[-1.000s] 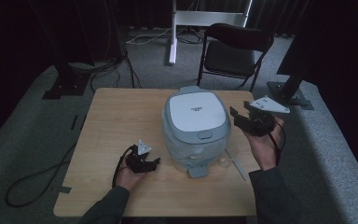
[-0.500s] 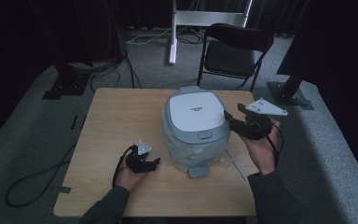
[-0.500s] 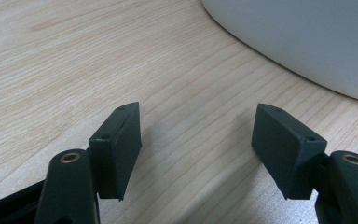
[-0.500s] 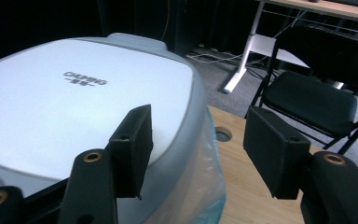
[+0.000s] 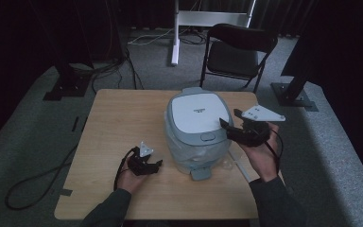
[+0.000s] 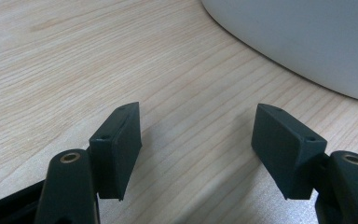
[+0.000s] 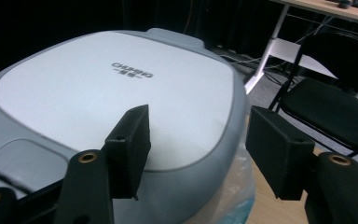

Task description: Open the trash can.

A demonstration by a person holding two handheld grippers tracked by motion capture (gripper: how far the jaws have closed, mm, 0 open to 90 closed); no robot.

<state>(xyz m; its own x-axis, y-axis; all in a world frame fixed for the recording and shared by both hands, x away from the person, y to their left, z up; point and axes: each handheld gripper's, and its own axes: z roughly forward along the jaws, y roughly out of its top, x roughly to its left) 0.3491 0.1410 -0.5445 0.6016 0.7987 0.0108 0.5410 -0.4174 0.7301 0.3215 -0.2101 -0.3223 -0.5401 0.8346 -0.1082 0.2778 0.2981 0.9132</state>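
Watching: rice cooker (image 5: 197, 127), lid down, sitting right of centre on the wooden table (image 5: 118, 123); I read it as the work item.
Cooker detail: grey-white lid (image 7: 116, 88) with a small printed logo, latch button (image 5: 207, 137) on the near edge, clear plastic wrap around the lower body (image 5: 184, 156).
Right gripper (image 5: 229, 127): held level at the cooker's right side, tips at the lid rim. Jaws apart and just been opening; in the right gripper view the lid edge sits behind the gap and the pads are not pressing on it.
Left gripper (image 5: 157, 164): low over the table just left of the cooker's front, in my left hand (image 5: 131, 176). Jaws wide apart, bare wood between them; cooker's white wall (image 6: 303, 37) just ahead.
Right hand (image 5: 260, 156): palm up under the gripper, past the cooker's right flank.
Surroundings: black folding chair (image 5: 238, 52) behind the table, white stand (image 5: 208, 19) beyond it, cables on the grey floor (image 5: 38, 142).
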